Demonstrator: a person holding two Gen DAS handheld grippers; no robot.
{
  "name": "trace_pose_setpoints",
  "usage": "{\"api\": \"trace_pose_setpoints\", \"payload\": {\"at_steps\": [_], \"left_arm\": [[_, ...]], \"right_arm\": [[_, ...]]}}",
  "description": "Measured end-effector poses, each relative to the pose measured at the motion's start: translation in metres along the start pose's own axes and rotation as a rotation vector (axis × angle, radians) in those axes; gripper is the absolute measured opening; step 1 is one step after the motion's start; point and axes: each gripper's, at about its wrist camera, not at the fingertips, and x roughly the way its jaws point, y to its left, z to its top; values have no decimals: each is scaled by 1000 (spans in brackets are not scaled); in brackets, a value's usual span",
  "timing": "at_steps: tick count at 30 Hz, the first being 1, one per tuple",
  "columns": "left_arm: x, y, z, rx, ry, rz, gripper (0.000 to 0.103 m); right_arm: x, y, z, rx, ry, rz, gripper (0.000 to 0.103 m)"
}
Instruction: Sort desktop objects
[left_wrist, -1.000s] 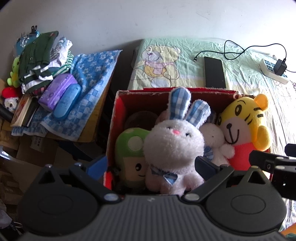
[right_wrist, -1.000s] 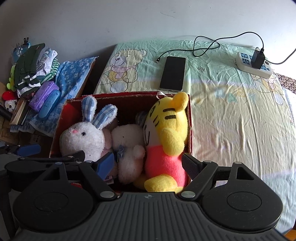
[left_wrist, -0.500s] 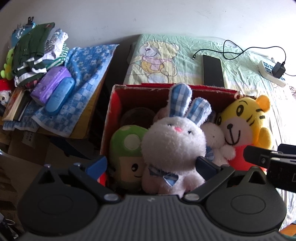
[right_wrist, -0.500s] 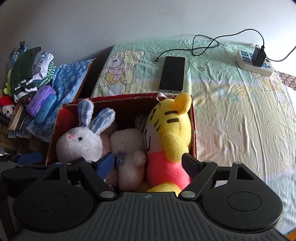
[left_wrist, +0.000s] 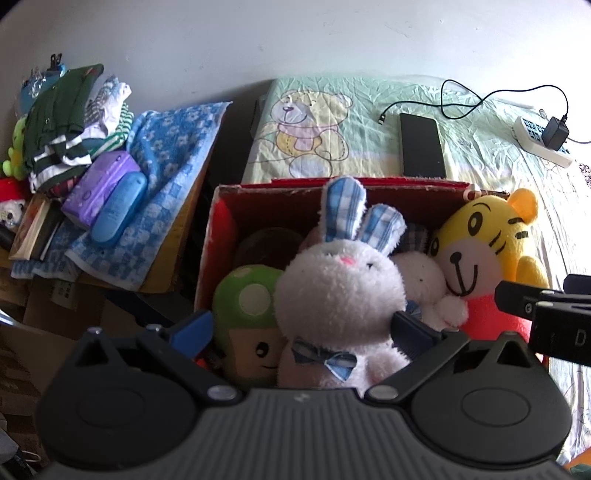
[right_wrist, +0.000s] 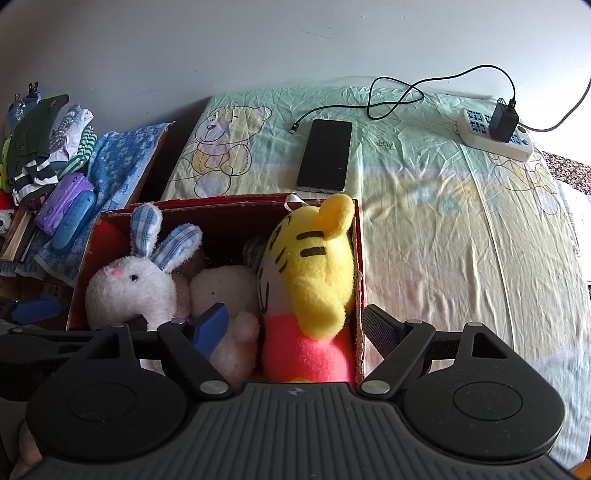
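A bed with a teddy-bear sheet (right_wrist: 424, 206) and a red box (right_wrist: 229, 206) full of soft toys.

To do this step well, I think each tong should drop straight down around one toy's fat middle, squeeze softly, and lift slowly so the neighbours don't tumble out. The left tongs (left_wrist: 301, 326) are wide apart and hold nothing; the white bunny (left_wrist: 338, 295) sits right between the tips, maybe just brushing them, with the green mushroom toy (left_wrist: 245, 306) beside it. The right tongs (right_wrist: 295, 326) are wide apart too and hold nothing, with the yellow tiger (right_wrist: 310, 273) between the tips. Farther back on the bed lie a black phone (right_wrist: 325, 155), a cable (right_wrist: 399, 96) and a power strip (right_wrist: 493, 134).
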Motion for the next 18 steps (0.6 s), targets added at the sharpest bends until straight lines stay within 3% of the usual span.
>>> {"api": "trace_pose_setpoints", "payload": {"at_steps": [6, 9, 18], "left_arm": [[-8, -5, 4, 0, 53, 12, 102], [-10, -5, 3, -6, 89, -27, 102], [-15, -21, -10, 46, 66, -17, 102]], "right_arm": [[-10, -9, 4, -4, 12, 17, 82], [-12, -14, 4, -4, 21, 11, 82], [-12, -12, -2, -28, 17, -13, 82]]}}
